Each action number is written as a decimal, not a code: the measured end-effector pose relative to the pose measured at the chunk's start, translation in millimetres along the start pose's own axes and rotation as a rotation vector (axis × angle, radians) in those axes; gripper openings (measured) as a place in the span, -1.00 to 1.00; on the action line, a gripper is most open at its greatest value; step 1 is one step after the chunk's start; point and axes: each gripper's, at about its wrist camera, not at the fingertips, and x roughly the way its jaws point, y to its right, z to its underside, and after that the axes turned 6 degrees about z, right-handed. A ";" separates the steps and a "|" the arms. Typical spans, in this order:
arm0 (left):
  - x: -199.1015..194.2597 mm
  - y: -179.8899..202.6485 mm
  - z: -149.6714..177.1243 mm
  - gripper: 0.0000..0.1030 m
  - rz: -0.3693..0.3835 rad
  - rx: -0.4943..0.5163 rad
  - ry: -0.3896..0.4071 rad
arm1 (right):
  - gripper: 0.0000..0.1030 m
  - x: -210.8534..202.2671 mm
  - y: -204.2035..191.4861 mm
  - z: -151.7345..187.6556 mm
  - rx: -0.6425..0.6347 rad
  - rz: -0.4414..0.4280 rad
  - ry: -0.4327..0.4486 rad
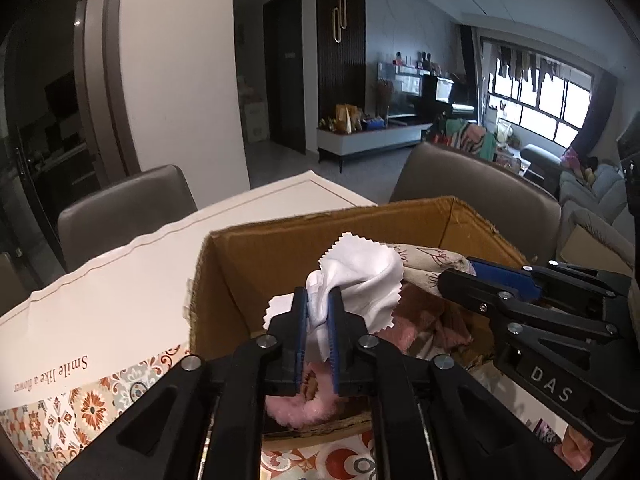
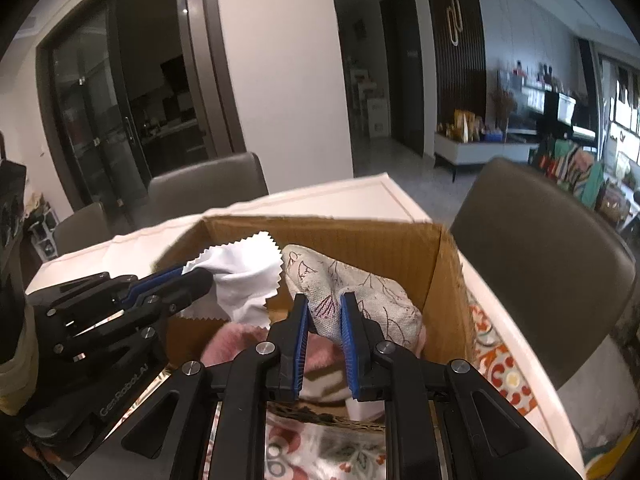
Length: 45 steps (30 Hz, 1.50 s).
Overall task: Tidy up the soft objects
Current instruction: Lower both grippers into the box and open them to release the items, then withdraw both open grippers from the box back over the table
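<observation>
My left gripper hangs over an open cardboard box, shut on a white cloth with zigzag edges. The cloth bunches up past the blue pads. My right gripper is over the same box, shut on a beige cloth printed with dark red twigs. Each view shows the other tool: the right gripper comes in from the right with the beige cloth. The left gripper comes in from the left with the white cloth. Pink fluffy fabric lies inside the box.
The box stands on a table under a white cover with an orange floral border. Grey-brown chairs stand at its far sides. More pink fabric lies on the table to the right of the box.
</observation>
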 end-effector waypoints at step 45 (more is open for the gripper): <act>-149.1 51.0 45.7 0.26 -0.122 0.052 0.197 | 0.37 -139.5 6.5 50.9 0.071 0.128 0.139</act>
